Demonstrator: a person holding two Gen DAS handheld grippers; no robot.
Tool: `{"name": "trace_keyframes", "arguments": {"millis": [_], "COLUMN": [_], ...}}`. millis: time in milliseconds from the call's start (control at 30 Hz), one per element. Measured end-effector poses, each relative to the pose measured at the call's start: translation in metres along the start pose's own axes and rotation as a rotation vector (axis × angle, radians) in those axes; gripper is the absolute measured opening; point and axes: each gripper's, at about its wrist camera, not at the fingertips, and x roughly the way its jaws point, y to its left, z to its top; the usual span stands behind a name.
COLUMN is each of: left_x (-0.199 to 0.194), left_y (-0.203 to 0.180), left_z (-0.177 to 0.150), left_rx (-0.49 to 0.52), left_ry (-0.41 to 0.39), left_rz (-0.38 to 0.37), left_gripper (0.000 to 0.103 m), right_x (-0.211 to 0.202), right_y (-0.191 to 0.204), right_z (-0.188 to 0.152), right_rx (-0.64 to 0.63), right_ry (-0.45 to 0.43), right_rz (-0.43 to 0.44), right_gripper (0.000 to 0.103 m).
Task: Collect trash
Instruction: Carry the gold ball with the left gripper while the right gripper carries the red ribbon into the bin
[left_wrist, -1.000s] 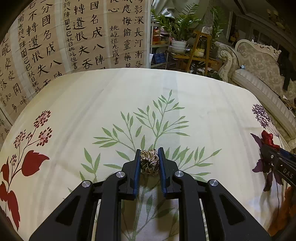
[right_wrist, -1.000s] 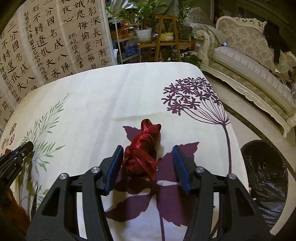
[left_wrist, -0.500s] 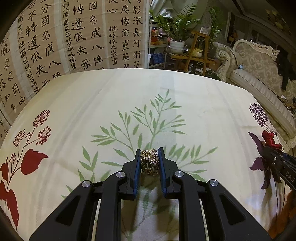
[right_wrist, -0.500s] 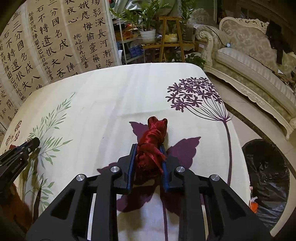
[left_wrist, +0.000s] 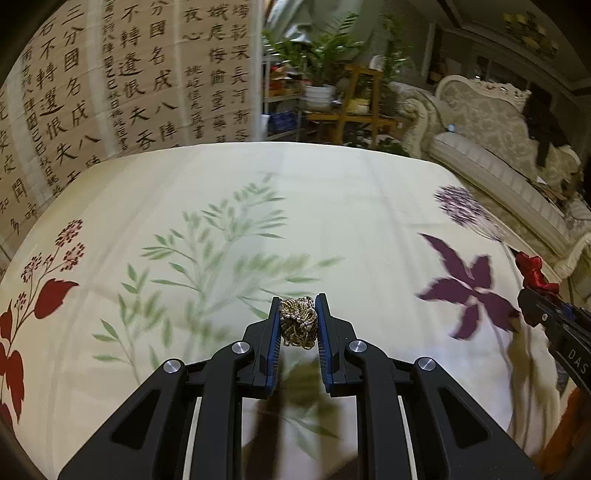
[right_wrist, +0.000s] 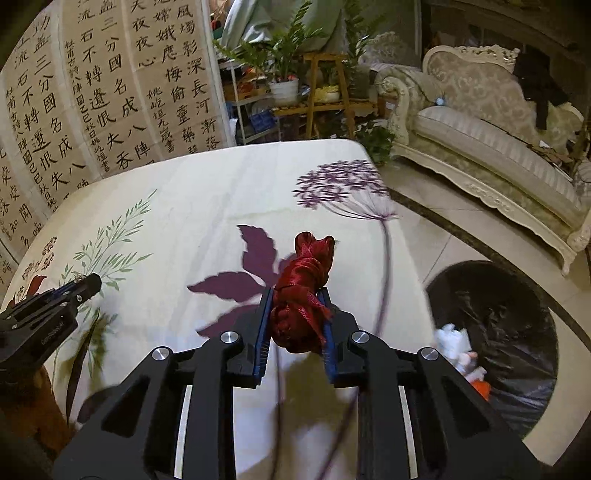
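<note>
My left gripper (left_wrist: 298, 310) is shut on a gold ribbon ball (left_wrist: 298, 323) and holds it above the floral tablecloth (left_wrist: 332, 206). My right gripper (right_wrist: 297, 295) is shut on a red ribbon bundle (right_wrist: 303, 291) and holds it lifted over the cloth's right side. The red bundle (left_wrist: 532, 271) and right gripper also show at the right edge of the left wrist view. The left gripper (right_wrist: 88, 284) shows at the left of the right wrist view. A bin with a black liner (right_wrist: 506, 332) stands on the floor to the right, with white and orange trash (right_wrist: 461, 354) inside.
A calligraphy screen (left_wrist: 110, 85) stands behind the table. Potted plants on a wooden stand (right_wrist: 321, 85) and an ornate cream sofa (right_wrist: 491, 140) lie beyond. The tiled floor (right_wrist: 443, 221) runs between the table's right edge and the sofa.
My right gripper closed on the red ribbon bundle and lifted it off the cloth, moving right toward the bin. My left gripper rose and shifted right with the gold ball.
</note>
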Motion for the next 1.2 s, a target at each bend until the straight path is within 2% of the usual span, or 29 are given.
{"name": "trace_keyframes", "arguments": {"millis": [233,633,933,1200], "left_x": [-0.017,-0.031,-0.029,-0.026], "left_y": [-0.05,-0.138,-0.191,-0.227], "left_z": [-0.015,-0.034,-0.047,-0.052], "left_rx": [0.053,0.178,0.282,0.349], "left_ry": [-0.008,-0.016,-0.005,-0.002], "left_rz": [-0.067,-0.165,-0.22,-0.257], "left_gripper": [0.019,0.019,0.019,0.019], "right_x": [-0.027,-0.068,-0.075,-0.072], "right_y": [-0.036,-0.11,-0.153,-0.175], "right_z": [-0.022,-0.057,-0.077,-0.082], "right_rx": [0.054,0.154,0.236,0.279], "right_ry": [-0.024,-0.078,-0.079,-0.076], "right_rz": [-0.029,-0.148,-0.2,-0.222], "right_gripper": [0.023,0.023,0.023,0.023]}}
